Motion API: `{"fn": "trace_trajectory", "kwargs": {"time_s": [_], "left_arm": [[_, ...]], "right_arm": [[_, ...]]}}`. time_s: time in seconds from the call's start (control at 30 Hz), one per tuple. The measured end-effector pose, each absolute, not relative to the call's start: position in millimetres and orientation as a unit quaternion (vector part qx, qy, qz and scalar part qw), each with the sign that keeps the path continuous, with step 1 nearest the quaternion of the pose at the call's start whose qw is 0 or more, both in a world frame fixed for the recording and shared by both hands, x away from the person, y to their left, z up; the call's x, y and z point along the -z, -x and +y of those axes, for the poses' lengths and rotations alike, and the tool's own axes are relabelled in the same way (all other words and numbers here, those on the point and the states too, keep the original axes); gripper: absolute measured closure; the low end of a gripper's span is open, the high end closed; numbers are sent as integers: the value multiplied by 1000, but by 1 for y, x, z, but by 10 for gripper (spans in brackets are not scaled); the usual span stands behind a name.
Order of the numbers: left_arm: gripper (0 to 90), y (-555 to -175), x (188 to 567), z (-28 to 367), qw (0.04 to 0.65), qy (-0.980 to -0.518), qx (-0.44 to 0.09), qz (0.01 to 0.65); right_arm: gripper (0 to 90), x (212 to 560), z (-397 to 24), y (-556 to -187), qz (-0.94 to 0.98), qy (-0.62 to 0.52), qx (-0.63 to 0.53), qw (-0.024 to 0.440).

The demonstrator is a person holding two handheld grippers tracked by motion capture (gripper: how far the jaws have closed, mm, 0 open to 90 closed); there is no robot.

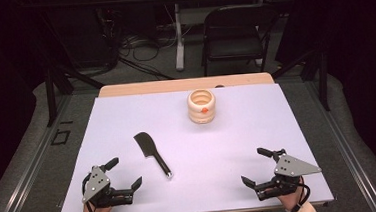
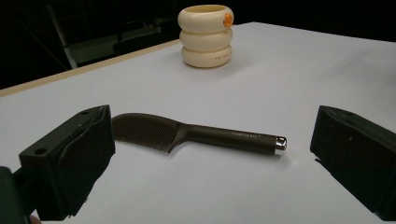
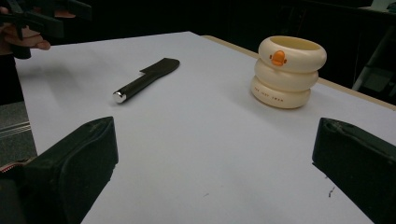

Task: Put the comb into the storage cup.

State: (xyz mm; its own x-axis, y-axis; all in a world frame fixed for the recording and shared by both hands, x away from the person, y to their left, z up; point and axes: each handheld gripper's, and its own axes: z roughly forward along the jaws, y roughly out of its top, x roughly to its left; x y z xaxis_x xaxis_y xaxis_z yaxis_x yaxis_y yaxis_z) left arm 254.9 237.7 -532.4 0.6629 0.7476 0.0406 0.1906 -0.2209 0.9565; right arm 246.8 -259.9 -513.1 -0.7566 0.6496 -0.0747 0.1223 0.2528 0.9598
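On the white table (image 1: 258, 131), a dark comb (image 1: 152, 154) is lying flat in the middle left area, its toothed head pointing toward eleven o'clock and its silver-capped handle end toward five o'clock. The left gripper (image 1: 122, 174) is resting near the table's near edge at about seven o'clock from the comb, just beside it but not touching, its jaws spread wide with nothing between them. In the left gripper view the comb (image 2: 196, 134) is lying crosswise ahead of the open jaws. The right gripper (image 1: 256, 167) is sitting near the near right corner, well apart from the comb, jaws likewise released and empty. A cream ringed cup (image 1: 201, 105) with an orange mark is standing upright toward twelve o'clock, near the far edge. Bare tabletop is stretching between the two grippers and around the comb.
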Motion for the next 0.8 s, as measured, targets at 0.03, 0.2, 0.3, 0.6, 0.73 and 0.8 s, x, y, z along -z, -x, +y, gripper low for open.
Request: {"fn": "trace_trajectory", "kwargs": {"time_s": [0.03, 0.2, 0.3, 0.6, 0.73, 0.8], "left_arm": [[0, -255, 532, 238, 537, -737, -259, 318], [0, -257, 531, 235, 536, -739, -258, 317], [0, -258, 531, 233, 536, -738, -257, 318], [0, -261, 530, 227, 535, -740, -255, 317], [0, -264, 530, 225, 532, -741, -256, 318], [0, -266, 530, 223, 532, -742, -254, 319]], "right_arm": [[0, 513, -260, -247, 755, -255, -556, 236], [0, 514, -259, -247, 756, -255, -554, 236], [0, 514, -259, -248, 758, -255, -552, 235], [0, 514, -258, -247, 760, -255, -550, 236], [0, 514, -259, -248, 760, -256, -550, 235], [0, 514, -258, -248, 759, -256, -550, 236]]}}
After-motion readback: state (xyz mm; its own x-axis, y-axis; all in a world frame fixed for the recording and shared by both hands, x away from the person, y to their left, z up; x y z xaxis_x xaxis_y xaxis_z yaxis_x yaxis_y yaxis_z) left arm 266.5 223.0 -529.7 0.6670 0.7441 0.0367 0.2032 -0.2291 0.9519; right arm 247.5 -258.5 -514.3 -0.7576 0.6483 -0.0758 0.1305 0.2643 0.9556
